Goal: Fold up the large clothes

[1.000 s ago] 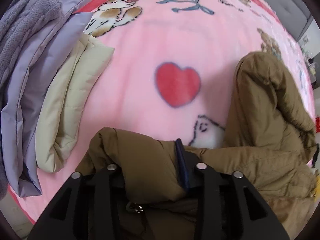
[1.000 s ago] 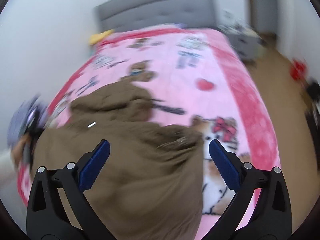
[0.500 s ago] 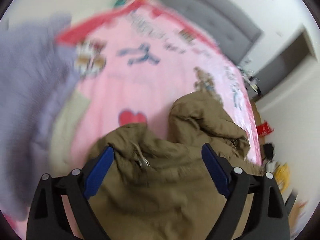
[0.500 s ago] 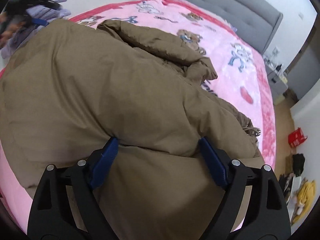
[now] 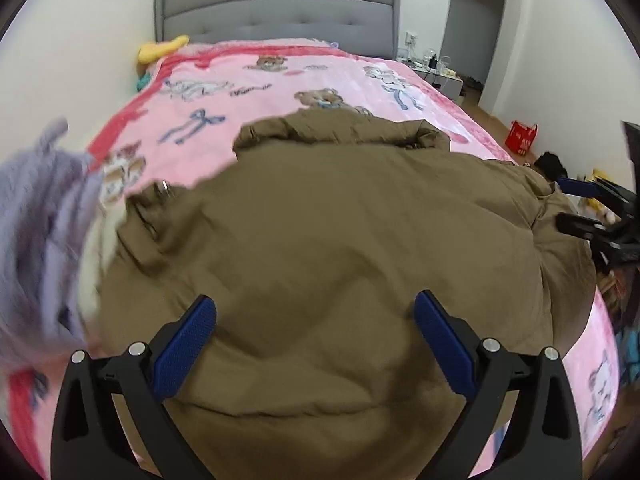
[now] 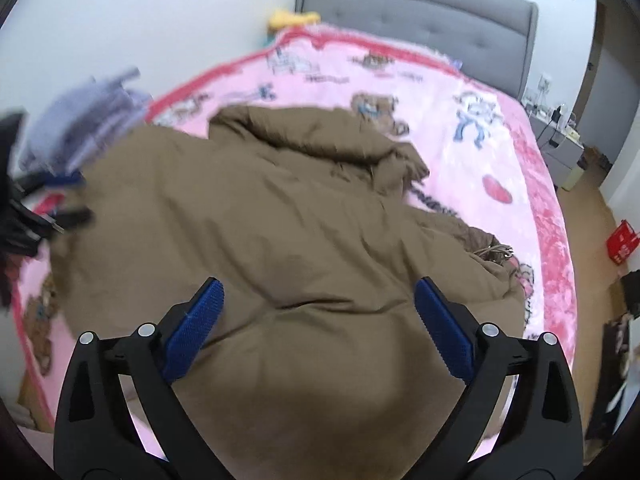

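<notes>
Bed (image 5: 460,120) takes up most of the room, covered by a pink cartoon-print blanket (image 5: 280,92) with a red border. Grey tufted headboard (image 5: 280,12) sits against a plain white wall (image 5: 80,40). Wood floor (image 6: 592,208) runs along the far side. Low grey nightstand (image 6: 560,148) beside the headboard (cables and small clutter on top, too small to make out). Red bag (image 5: 520,138) on the floor. Lighting even.

A bed (image 5: 280,76) with a grey tufted headboard (image 5: 280,12) is covered by a pink cartoon-print blanket (image 5: 224,92) edged in red. A large brown coat (image 5: 340,232) is spread across the blanket, and blurred lavender clothes (image 5: 36,232) are seen at its left edge. A yellow item (image 5: 160,48) is seen by the headboard.
</notes>
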A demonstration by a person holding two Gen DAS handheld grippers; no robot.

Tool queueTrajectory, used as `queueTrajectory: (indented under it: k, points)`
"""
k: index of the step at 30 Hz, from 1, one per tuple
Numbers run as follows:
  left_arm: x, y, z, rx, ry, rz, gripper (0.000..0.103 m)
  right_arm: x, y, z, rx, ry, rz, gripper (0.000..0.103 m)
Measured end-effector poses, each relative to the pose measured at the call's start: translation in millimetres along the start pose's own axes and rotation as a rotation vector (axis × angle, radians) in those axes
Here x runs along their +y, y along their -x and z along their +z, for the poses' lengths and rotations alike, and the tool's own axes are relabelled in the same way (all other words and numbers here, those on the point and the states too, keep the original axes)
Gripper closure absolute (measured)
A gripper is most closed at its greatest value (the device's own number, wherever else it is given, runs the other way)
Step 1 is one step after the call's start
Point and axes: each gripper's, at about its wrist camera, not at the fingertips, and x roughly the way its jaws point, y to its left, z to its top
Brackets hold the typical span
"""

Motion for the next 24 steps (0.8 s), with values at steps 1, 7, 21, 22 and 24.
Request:
queueTrajectory:
  k: [1, 7, 21, 22, 24]
  points:
    - [-1, -4, -4, 0.006, 0.012, 0.003, 0.005, 2, 4, -4, -0.003, 0.000, -0.009, 0.011]
    - [19, -39, -20, 0.078, 0.113, -0.026, 0.005, -2, -18, -40, 0.098, -0.083, -0.018, 0.013]
    - [26, -74, -19, 0.138, 0.155, -0.019, 0.004, 1, -62, -46, 0.235, -0.050, -0.067, 0.012]
    - [26, -66, -21, 0.126, 0.167, -0.016, 0.005, 1, -50, -39, 0.201, -0.045, -0.007, 0.014]
    - [27, -38, -30, 0.047, 0.216, -0.042, 0.005, 5, -20, -17, 0.096, 0.015, 0.116, 0.012]
